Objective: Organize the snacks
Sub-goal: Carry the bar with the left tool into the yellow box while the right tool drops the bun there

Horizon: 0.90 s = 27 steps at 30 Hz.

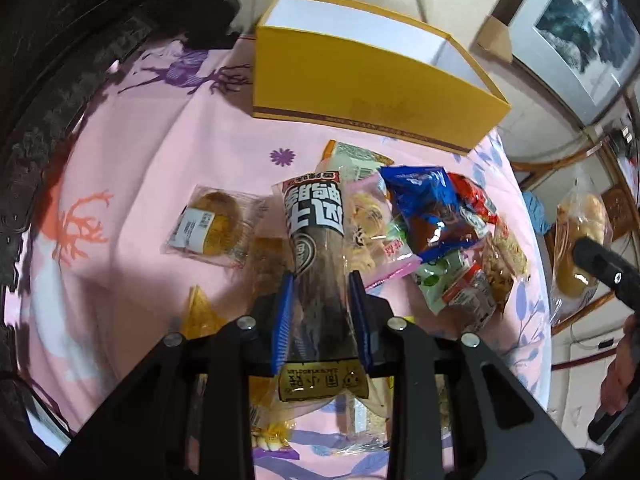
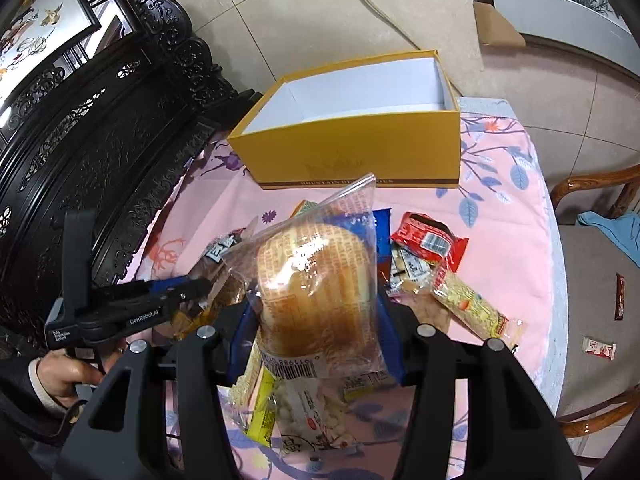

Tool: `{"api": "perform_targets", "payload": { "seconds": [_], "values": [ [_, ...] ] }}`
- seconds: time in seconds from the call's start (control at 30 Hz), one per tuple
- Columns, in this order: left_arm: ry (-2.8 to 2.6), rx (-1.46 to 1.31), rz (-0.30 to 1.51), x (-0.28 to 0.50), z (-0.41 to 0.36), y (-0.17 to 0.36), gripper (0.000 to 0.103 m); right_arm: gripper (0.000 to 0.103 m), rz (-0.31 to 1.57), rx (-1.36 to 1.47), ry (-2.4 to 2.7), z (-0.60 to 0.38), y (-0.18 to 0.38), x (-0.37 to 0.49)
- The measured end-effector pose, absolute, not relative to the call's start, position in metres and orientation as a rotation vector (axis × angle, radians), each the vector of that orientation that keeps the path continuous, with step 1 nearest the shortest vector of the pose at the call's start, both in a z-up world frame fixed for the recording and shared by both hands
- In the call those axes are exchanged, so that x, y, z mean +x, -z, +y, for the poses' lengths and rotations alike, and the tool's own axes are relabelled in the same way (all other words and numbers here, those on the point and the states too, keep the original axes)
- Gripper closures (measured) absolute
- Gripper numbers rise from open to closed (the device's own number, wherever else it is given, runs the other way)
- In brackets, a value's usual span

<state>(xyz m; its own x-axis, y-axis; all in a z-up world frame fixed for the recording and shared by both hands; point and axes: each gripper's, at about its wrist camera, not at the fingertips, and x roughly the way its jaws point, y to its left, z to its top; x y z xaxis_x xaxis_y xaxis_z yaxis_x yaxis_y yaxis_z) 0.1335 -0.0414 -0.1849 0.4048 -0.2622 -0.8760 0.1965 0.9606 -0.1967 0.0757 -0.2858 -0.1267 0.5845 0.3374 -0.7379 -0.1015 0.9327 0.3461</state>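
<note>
Both packs look light and crinkly: left hand-held gripper pinches the dark sausage pack mid-body, right hand-held gripper squeezes the squashy bagged bun, so go gentle.

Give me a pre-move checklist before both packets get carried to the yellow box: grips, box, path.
1. Left tool shut on the dark snack tube: ok, blue pads press both its sides.
2. Right tool shut on the bagged bun: ok, bag sits clamped between the pads.
3. Yellow box open, lid off: ok.
4. Room inside the box: ok, only white interior shows; the near floor is hidden by the front wall.
5. Both packets clear of the snack pile: cannot tell, their lower ends are hidden.
6. Tools apart from each other: ok, the left one sits well to the side in the right wrist view.
</note>
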Motion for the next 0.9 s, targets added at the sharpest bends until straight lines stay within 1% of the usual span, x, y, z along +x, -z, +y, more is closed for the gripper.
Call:
{"api": "perform_targets", "payload": {
  "seconds": [0.1, 0.23, 0.4, 0.5, 0.7, 0.77, 0.8, 0.83, 0.87, 0.9],
  "values": [
    [0.308, -0.084, 1.055, 0.142, -0.042, 0.162, 0.076, 0.049, 0.88, 0.262, -0.258, -0.285, 0.116, 0.085],
    [0.342, -0.102, 0.941, 0.166, -0.051, 0.122, 0.076, 0.049, 0.79, 0.25, -0.231, -0.291, 0.092, 0.114],
    [0.379, -0.159, 0.806, 0.229, -0.071, 0.082, 0.076, 0.049, 0.655, 0.218, -0.183, -0.298, 0.068, 0.171],
    [0.357, -0.156, 0.767, 0.265, -0.083, 0.08, 0.075, 0.049, 0.618, 0.204, -0.16, -0.299, 0.069, 0.207],
    [0.303, -0.143, 0.769, 0.331, -0.104, 0.105, 0.075, 0.049, 0.616, 0.216, -0.115, -0.303, 0.091, 0.267],
    [0.292, -0.124, 0.764, 0.341, -0.107, 0.111, 0.069, 0.048, 0.621, 0.211, -0.096, -0.302, 0.098, 0.28],
    [0.281, -0.118, 0.767, 0.346, -0.109, 0.115, 0.053, 0.045, 0.627, 0.2, -0.08, -0.302, 0.103, 0.286],
    [0.263, -0.118, 0.765, 0.348, -0.107, 0.117, 0.039, 0.039, 0.64, 0.182, -0.061, -0.3, 0.105, 0.29],
    [0.25, -0.13, 0.764, 0.349, -0.105, 0.119, 0.032, 0.032, 0.654, 0.151, -0.032, -0.299, 0.107, 0.293],
    [0.244, -0.146, 0.763, 0.348, -0.101, 0.118, 0.027, 0.032, 0.662, 0.137, -0.028, -0.298, 0.107, 0.293]
  ]
}}
